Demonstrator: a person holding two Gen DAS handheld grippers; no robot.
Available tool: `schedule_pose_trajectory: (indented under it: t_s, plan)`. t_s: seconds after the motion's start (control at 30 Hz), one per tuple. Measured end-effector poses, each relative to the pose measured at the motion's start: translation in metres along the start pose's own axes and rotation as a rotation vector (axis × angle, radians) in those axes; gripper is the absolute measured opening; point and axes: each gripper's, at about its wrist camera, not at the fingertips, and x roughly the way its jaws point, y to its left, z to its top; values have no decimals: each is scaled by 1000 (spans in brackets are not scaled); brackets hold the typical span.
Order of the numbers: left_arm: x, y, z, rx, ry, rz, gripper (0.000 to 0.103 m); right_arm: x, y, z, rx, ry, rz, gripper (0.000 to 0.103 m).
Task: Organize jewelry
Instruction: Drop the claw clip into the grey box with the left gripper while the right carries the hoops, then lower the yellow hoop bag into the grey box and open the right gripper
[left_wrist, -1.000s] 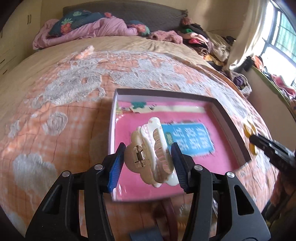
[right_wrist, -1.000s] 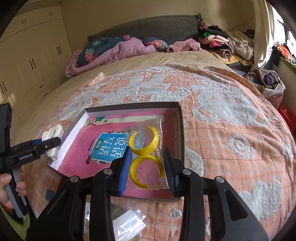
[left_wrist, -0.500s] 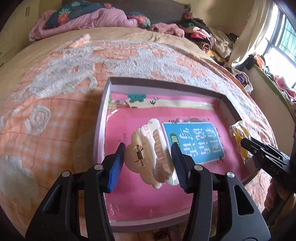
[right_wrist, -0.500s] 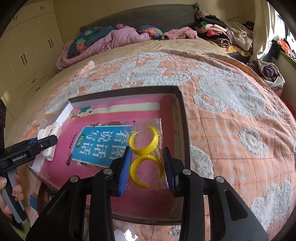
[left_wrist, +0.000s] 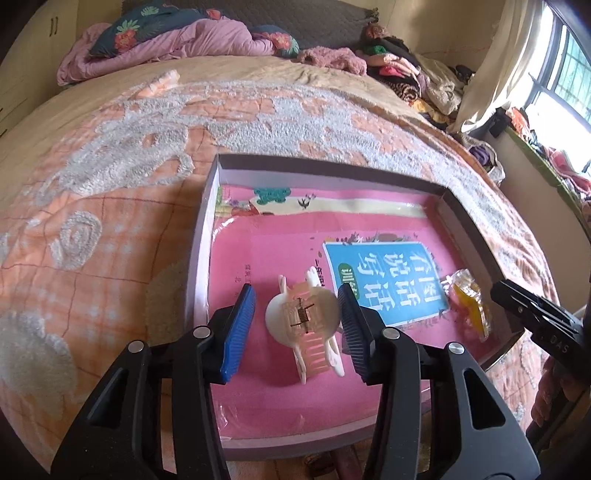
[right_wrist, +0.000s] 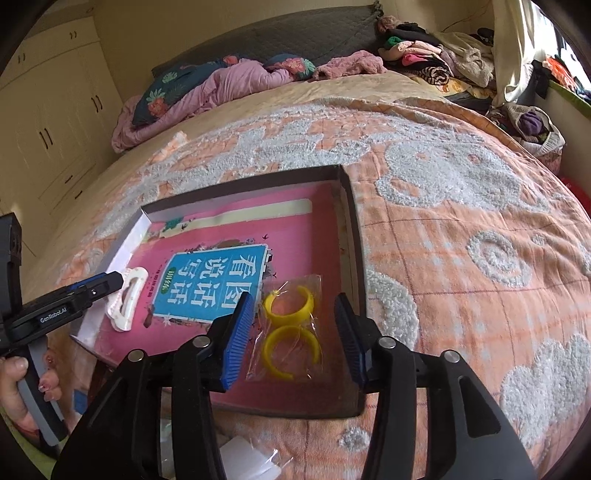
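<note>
A shallow box (left_wrist: 207, 221) with a pink book cover as its floor lies on the bed. A white and pink hair claw clip (left_wrist: 306, 321) lies on the box floor between the jaws of my left gripper (left_wrist: 295, 325), which is open and not touching it. A clear bag with two yellow bangles (right_wrist: 290, 328) lies at the box's right side between the jaws of my right gripper (right_wrist: 291, 332), which is open. The clip (right_wrist: 125, 299) and the left gripper's fingers (right_wrist: 92, 288) also show in the right wrist view. The bangle bag (left_wrist: 467, 302) shows in the left wrist view.
The box (right_wrist: 351, 229) rests on an orange and white bedspread (right_wrist: 461, 221). Pillows and a purple blanket (left_wrist: 166, 40) lie at the headboard, and piled clothes (left_wrist: 406, 74) at the far right. Clear plastic bags (right_wrist: 247, 461) lie near the front edge.
Both grippers have opened. The claw clip has dropped onto the box floor on the left, and the bangle bag now lies on the floor on the right.
</note>
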Motion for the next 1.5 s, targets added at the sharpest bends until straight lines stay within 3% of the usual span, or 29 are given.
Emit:
schedule_pose_trajectory:
  t_s: [0.23,0.4,0.6,0.93,1.5]
  plan:
    - [-34,3,4,-8,-78,4,54,-44,-5,0,39,-89,11,65]
    - [-68,5,4,-25,-147,8,73,-77,-2,-2,46,-147,37,80]
    - [-100,6,0,-54,-199,-14,84,-102,6,-9,39,-169,76,82]
    - [-131,1,-19,-51,-225,-36,86,-124,16,-29,2,-159,96,83]
    - [-124,-2,-65,-15,-126,-10,86,-136,26,-64,-58,-112,91,83]
